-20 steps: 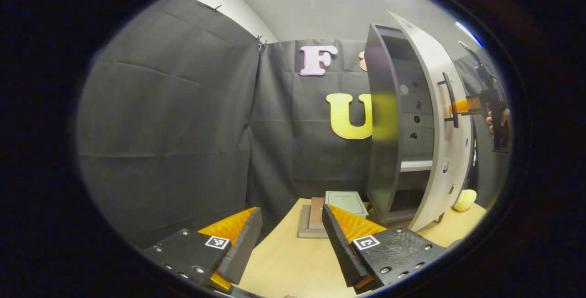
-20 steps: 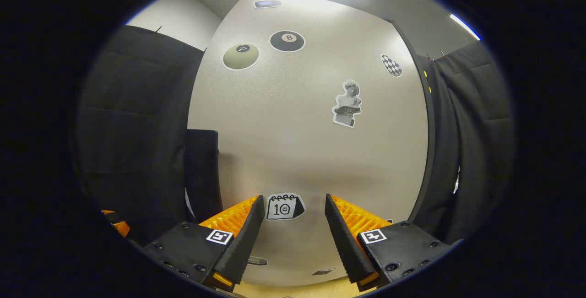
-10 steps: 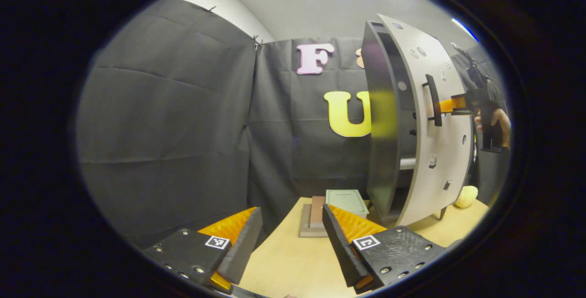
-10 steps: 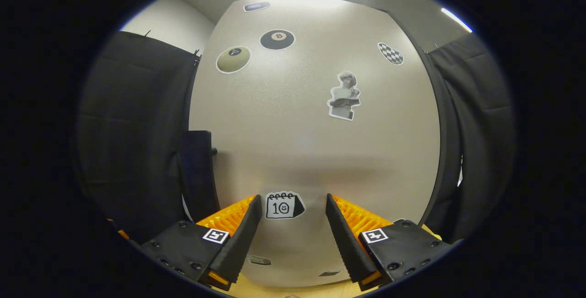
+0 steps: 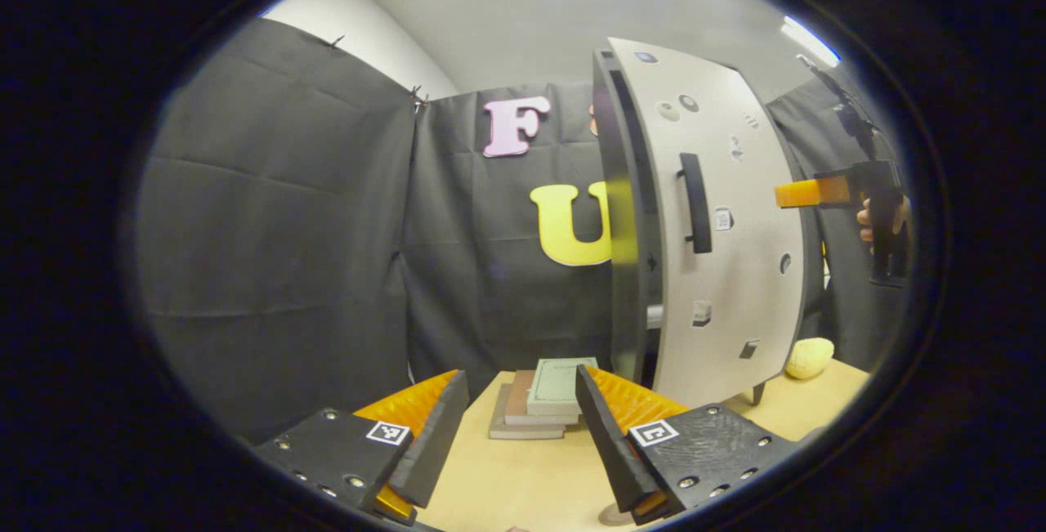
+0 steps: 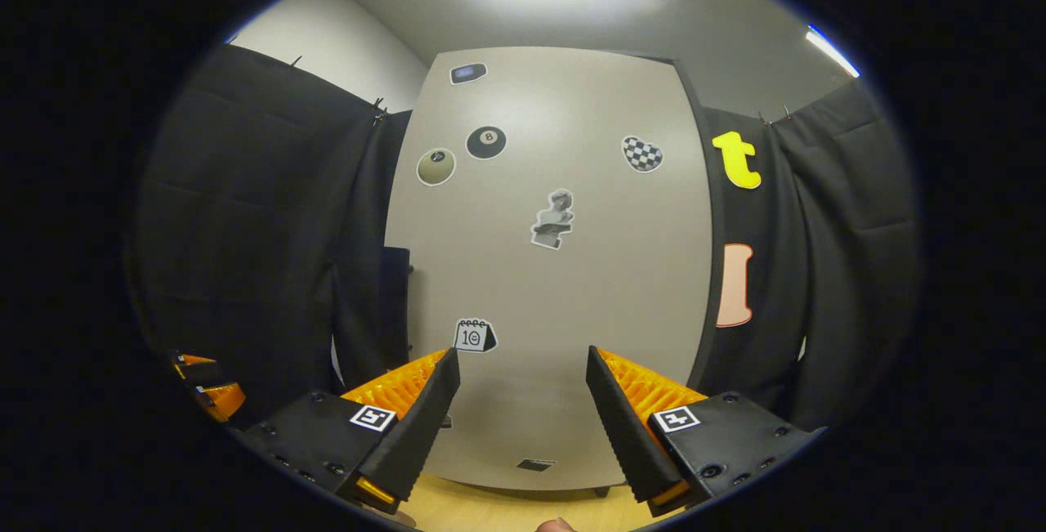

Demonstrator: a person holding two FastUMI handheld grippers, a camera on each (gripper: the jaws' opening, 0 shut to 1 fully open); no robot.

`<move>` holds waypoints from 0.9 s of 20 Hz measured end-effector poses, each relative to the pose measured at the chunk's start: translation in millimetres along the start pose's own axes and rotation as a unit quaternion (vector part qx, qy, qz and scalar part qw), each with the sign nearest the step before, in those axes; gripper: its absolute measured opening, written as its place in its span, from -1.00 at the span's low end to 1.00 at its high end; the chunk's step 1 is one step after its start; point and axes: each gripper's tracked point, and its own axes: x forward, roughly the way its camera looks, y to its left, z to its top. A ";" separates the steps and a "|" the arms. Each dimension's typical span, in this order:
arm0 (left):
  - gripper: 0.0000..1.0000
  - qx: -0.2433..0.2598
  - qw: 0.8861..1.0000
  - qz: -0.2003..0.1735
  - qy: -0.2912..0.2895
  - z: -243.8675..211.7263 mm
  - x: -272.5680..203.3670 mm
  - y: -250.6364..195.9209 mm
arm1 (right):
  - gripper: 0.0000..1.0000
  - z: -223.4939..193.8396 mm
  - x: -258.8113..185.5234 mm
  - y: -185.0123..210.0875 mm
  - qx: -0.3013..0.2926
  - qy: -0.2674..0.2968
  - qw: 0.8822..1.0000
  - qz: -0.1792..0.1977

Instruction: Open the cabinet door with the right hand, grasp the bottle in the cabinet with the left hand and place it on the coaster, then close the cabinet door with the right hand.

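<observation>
Now that the cabinet door (image 5: 719, 230) has swung nearly shut since a second ago, the right tool (image 6: 523, 409) backs off, fingers apart and empty. Left tool (image 5: 515, 434) hangs apart over the table (image 5: 523, 483); I cannot see the bottle, so closing looks nearly finished.

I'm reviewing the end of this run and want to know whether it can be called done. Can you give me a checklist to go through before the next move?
1. Cabinet door fully shut: not ok, a narrow gap shows at its left edge.
2. Right gripper open and off the door: ok, empty and apart from the panel.
3. Left gripper empty: ok, jaws open above the table.
4. Bottle on coaster: cannot tell.
5. Door handle free: ok, nothing grips it.
</observation>
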 end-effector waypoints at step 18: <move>0.63 0.012 0.997 -0.065 -0.041 82.3 -70.2 -189.3 | 0.96 -47.6 -194.1 -185.0 -0.014 0.003 0.996 -0.093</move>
